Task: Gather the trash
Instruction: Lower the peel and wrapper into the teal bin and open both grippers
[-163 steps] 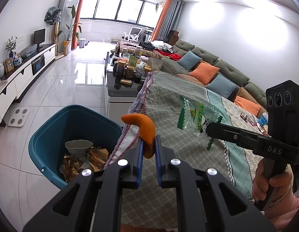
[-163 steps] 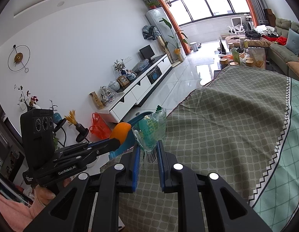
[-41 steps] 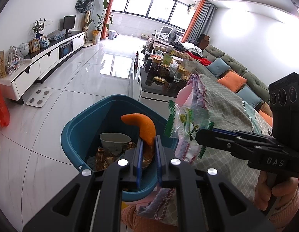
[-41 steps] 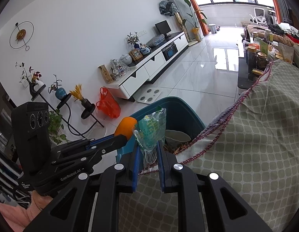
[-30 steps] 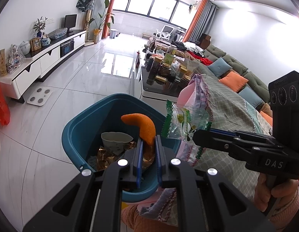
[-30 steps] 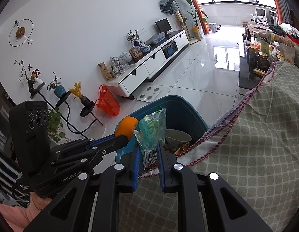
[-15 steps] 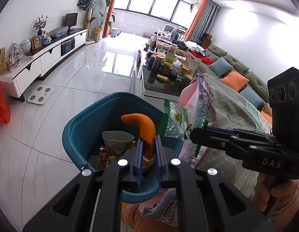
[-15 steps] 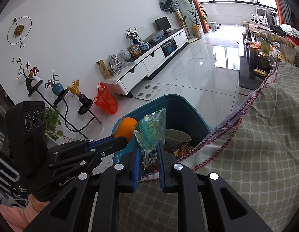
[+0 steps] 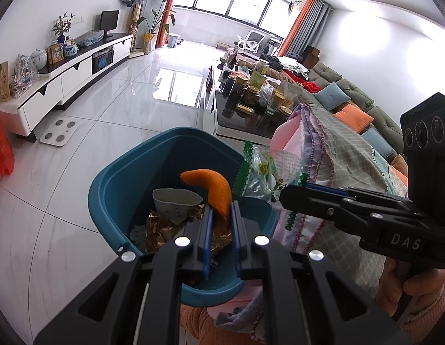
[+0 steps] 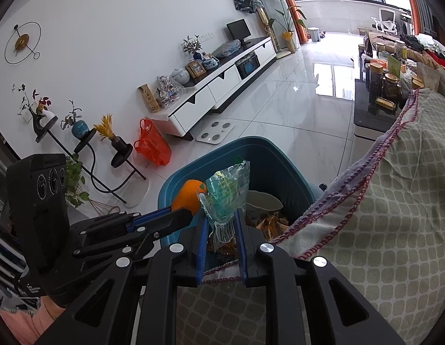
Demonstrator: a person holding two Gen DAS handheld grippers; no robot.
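- Orange peel (image 9: 216,191): light, stiff and curved; I hold its lower end in the left tongs (image 9: 221,220), over the blue bin (image 9: 113,184).
- Plastic wrapper (image 10: 226,194): thin, limp and slippery; the right tongs (image 10: 222,234) are opening around its crimped end.
- Bin: at 12 o'clock of both tongs.

A white TV cabinet (image 10: 222,86) is running along the wall toward eleven o'clock, a white bathroom scale (image 10: 215,132) is lying on the glossy tiled floor just before it, an orange plastic bag (image 10: 152,146) is sitting at nine o'clock, and jars (image 9: 248,92) are crowding a dark coffee table (image 9: 236,120) at one o'clock.
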